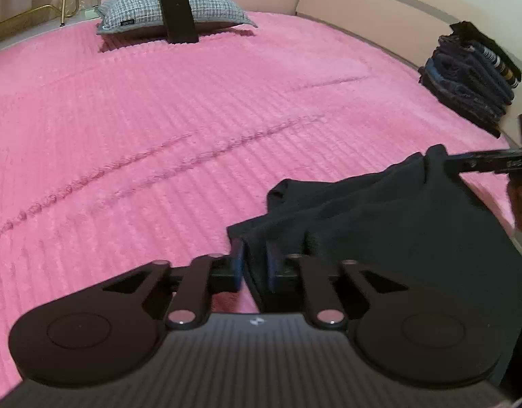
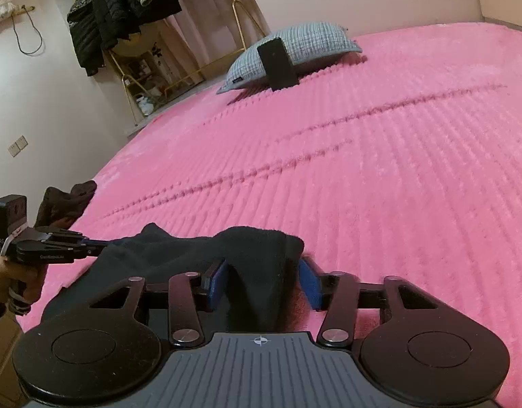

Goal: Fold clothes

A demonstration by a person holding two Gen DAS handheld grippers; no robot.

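Since the black garment (image 1: 397, 224) is held up just ahead of both sets of fingers over the pink bed (image 1: 159, 119), with its bulk hanging below, a slipped edge could let it drop crumpled. The left gripper (image 1: 256, 267) is clenched on one edge, the right gripper (image 2: 261, 282) on another. No containers are seen.

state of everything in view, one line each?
left gripper, shut on black garment
right gripper, shut on black garment
black garment, bunched, held at two points
folded clothes, stacked on pink bedcover
brown garment, crumpled, unfolded
pillow, lying flat
jackets, hanging
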